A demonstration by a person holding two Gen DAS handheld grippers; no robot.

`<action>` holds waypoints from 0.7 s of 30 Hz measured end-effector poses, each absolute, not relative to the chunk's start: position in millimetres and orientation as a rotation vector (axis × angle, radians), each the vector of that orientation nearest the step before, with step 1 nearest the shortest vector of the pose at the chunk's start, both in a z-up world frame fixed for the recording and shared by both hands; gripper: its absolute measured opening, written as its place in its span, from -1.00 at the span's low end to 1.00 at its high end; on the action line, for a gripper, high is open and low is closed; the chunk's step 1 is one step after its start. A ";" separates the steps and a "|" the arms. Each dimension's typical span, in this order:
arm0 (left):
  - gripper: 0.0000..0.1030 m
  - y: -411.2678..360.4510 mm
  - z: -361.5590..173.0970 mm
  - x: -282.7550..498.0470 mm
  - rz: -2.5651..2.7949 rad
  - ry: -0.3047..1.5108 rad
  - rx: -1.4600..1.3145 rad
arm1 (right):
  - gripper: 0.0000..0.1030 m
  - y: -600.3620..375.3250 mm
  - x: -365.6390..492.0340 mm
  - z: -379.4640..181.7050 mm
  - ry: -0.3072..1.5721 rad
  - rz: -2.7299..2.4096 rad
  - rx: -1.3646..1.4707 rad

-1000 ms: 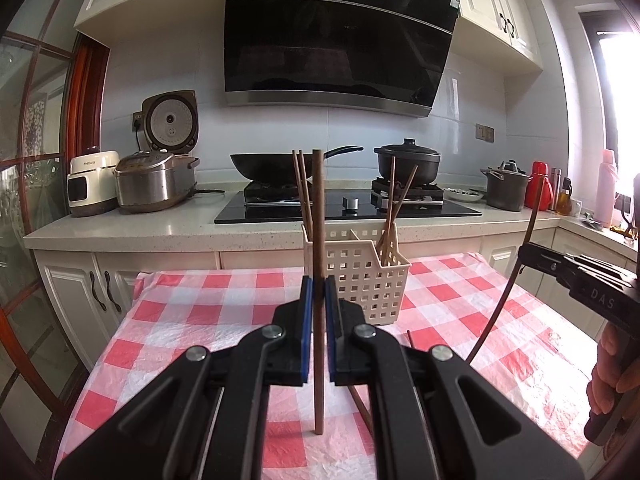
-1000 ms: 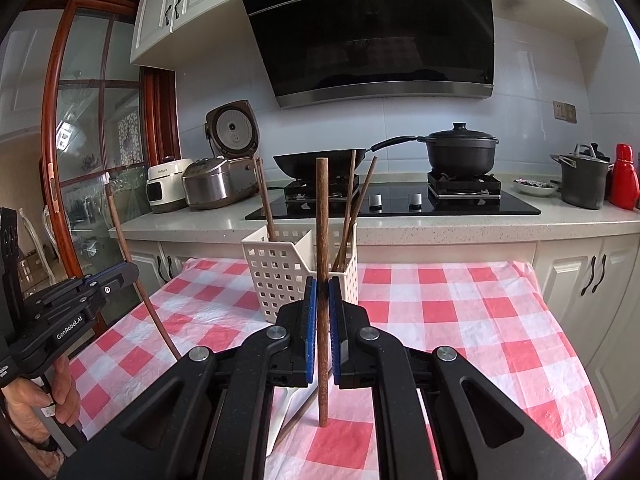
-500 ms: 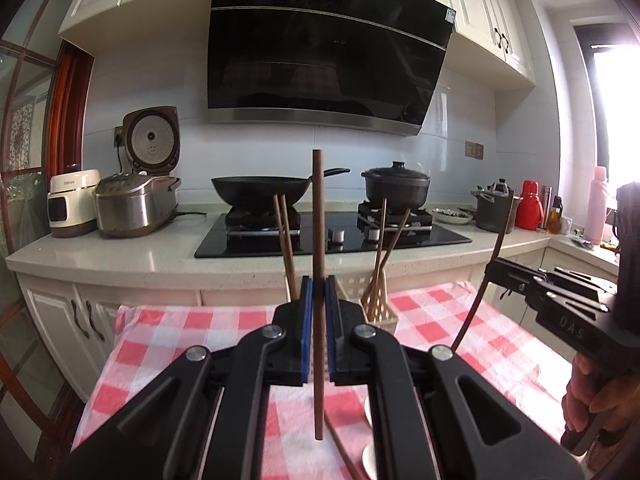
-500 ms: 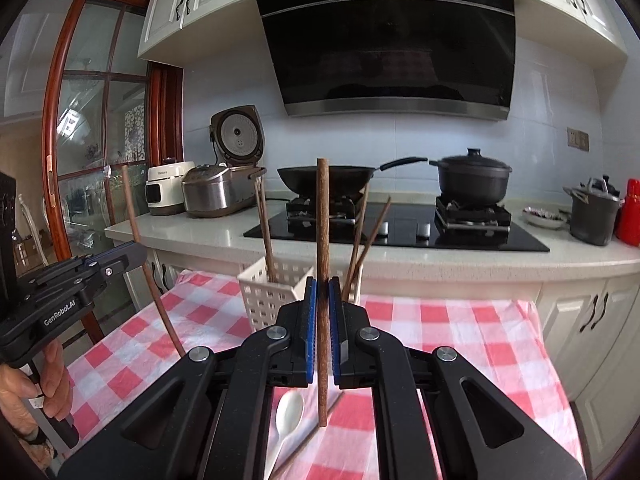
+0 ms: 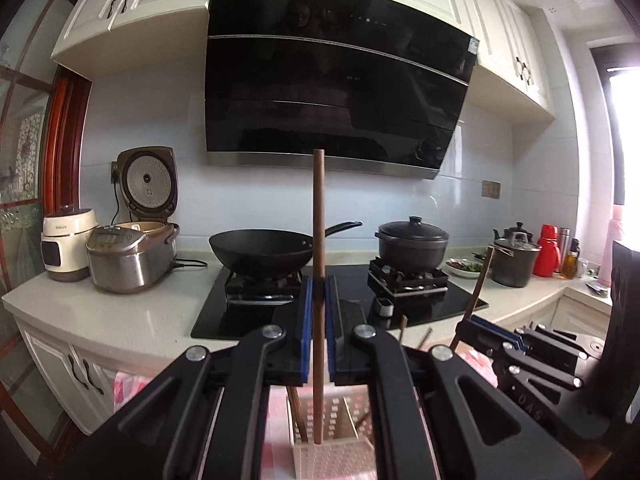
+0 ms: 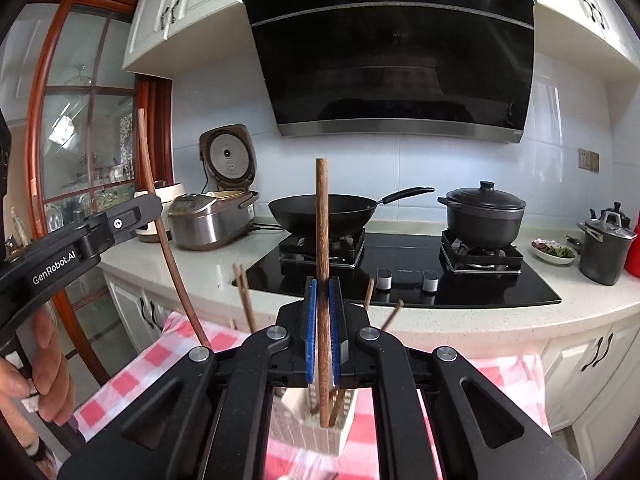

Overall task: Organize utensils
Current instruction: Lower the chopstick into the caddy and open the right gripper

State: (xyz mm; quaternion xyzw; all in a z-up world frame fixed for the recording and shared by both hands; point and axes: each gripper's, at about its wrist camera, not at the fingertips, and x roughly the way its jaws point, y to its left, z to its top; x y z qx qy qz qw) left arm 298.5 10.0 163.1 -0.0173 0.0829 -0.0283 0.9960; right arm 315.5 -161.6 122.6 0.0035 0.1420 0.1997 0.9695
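My left gripper [image 5: 319, 282] is shut on an upright brown chopstick [image 5: 319, 216]. Its lower tip hangs just over the white perforated basket [image 5: 334, 458] at the bottom of the left wrist view. My right gripper [image 6: 322, 285] is shut on another upright brown chopstick [image 6: 322, 220], whose tip sits over the same basket [image 6: 310, 438]. Several chopsticks [image 6: 245, 298] stand in the basket. In the right wrist view the left gripper [image 6: 150, 208] appears at left with its chopstick [image 6: 170, 252]. In the left wrist view the right gripper [image 5: 476, 326] shows at right.
A red-checked tablecloth [image 6: 120, 384] covers the table under the basket. Behind it runs a counter with a black hob [image 6: 400, 276], a wok [image 6: 324, 210], a lidded pot [image 6: 484, 212] and a rice cooker [image 6: 212, 220]. A person's hand [image 6: 48, 364] holds the left gripper.
Both grippers have risen and moved forward with their chopsticks. The basket has gone from ahead of the fingers to beneath them, and most of the table has dropped out of view.
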 end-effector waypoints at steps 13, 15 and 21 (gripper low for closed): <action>-0.88 17.6 91.8 381.9 0.002 0.358 -0.103 | -0.88 -131.3 380.3 61.7 0.488 0.385 -0.028; -0.88 20.6 76.1 389.8 0.012 0.392 -0.098 | -0.88 -129.4 385.8 50.3 0.513 0.377 -0.035; -0.88 29.4 41.6 399.1 0.027 0.450 -0.091 | -0.83 -132.0 396.0 26.9 0.569 0.382 -0.024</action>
